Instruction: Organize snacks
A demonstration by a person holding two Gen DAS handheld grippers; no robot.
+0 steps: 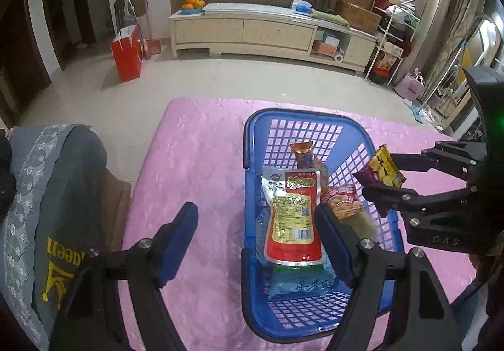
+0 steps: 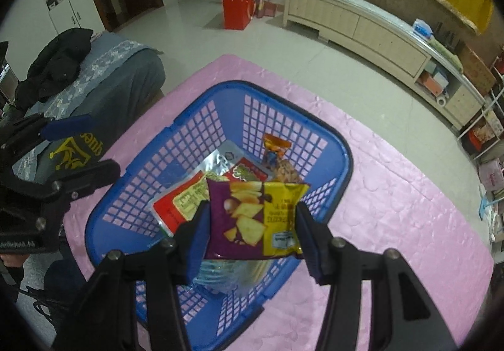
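Blue-padded fingers [image 2: 198, 237] of the right gripper [image 2: 252, 237] sit closest to the lens, closed on the two side edges of a purple-and-yellow chip bag [image 2: 252, 218] and holding it in the air over the blue basket [image 2: 343, 159]. From the left wrist view the same bag [image 1: 382, 170] hangs above the basket's right wall, not yet inside. Below it lie a red pouch [image 1: 294, 215], a small orange packet [image 1: 304, 155] at the far end, a red-and-white snack [image 1: 343, 200] against the right wall, and a clear blue bag [image 1: 299, 285] at the bottom (its print is too blurred to read). The left gripper [image 1: 255, 244] stands wide open with nothing in it, low beside the basket's left wall, one finger over the pink tabletop [image 1: 195, 162] and the other over the basket. The likely next step is a release into the basket. The hold is only on the bag's soft edges, so it could slip or twist early; let go this near the wall, it may catch the rim and fall outside onto the tabletop. A grey cushion [image 1: 63, 193] lies further left.
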